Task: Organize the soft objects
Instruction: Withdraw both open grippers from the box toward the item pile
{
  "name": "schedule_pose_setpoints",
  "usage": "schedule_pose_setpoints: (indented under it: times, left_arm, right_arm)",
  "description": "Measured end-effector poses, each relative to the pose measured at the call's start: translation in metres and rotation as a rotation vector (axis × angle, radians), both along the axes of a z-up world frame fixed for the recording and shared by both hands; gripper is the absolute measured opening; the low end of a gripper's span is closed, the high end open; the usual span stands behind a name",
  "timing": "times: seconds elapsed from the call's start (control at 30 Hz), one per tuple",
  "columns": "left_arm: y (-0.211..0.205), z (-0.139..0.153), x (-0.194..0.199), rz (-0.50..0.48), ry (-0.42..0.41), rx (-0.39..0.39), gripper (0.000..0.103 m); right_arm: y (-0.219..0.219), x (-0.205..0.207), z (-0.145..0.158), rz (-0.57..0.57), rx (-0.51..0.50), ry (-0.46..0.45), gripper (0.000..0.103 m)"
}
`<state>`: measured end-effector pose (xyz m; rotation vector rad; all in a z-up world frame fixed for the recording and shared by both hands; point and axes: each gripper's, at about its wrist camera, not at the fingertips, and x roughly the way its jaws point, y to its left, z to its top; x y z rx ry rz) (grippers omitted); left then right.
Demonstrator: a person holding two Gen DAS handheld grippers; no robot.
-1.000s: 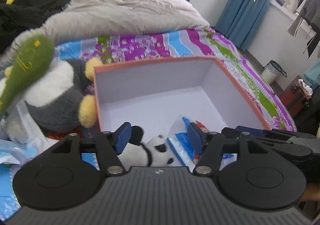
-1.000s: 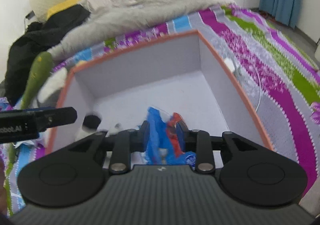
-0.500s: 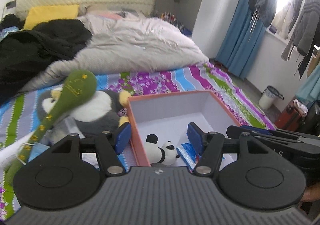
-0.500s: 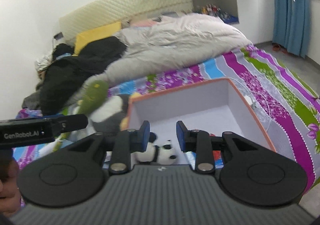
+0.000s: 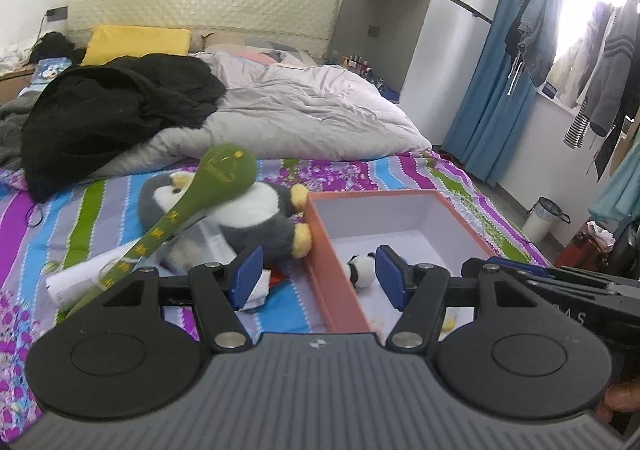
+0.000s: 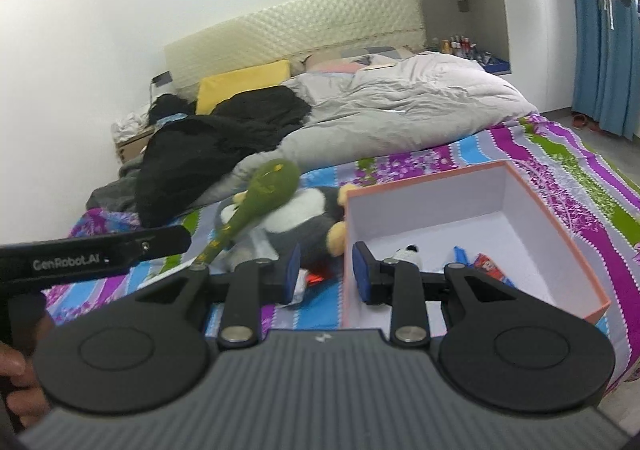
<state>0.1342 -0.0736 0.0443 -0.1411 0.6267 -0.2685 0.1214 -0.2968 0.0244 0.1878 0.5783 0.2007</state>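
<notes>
Risked snagging the green plush club (image 5: 224, 174) draped over the penguin (image 5: 256, 222) beside the box (image 5: 336, 282), with left tongs (image 5: 318, 276) and right tongs (image 6: 325, 270) both released, empty.

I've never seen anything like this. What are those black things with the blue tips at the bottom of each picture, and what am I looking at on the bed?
Those are hand-held grippers, not a robot: a person carries one in each hand, and a wide-angle camera on each looks forward along its two fingers. One picture comes from the left gripper, the other from the right gripper. The blue tips are the finger pads. Both stand open and hold nothing.

On the striped bedspread sits an orange-edged box, white inside. In it lie a small panda toy and some blue and red packets. Beside the box, outside it, a grey-and-white penguin plush lies with a long green plush stick across it. Behind are a crumpled grey duvet and black clothing.
</notes>
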Motion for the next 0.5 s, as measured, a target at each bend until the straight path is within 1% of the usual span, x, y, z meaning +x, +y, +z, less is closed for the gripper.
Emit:
schedule_pose_setpoints:
  times: [0.23, 0.37, 0.5]
  left_arm:
    - [0.026, -0.019, -0.034, 0.031, 0.021, 0.01, 0.068]
    - [0.036, -0.037, -0.044, 0.052, 0.06, 0.006, 0.068]
    - [0.044, -0.05, -0.048, 0.065, 0.081, 0.007, 0.068]
  right_arm:
    - [0.028, -0.025, -0.013, 0.043, -0.014, 0.016, 0.033]
    - [0.038, -0.036, -0.022, 0.061, -0.015, 0.029, 0.033]
    - [0.047, -0.047, -0.031, 0.075, -0.021, 0.038, 0.032]
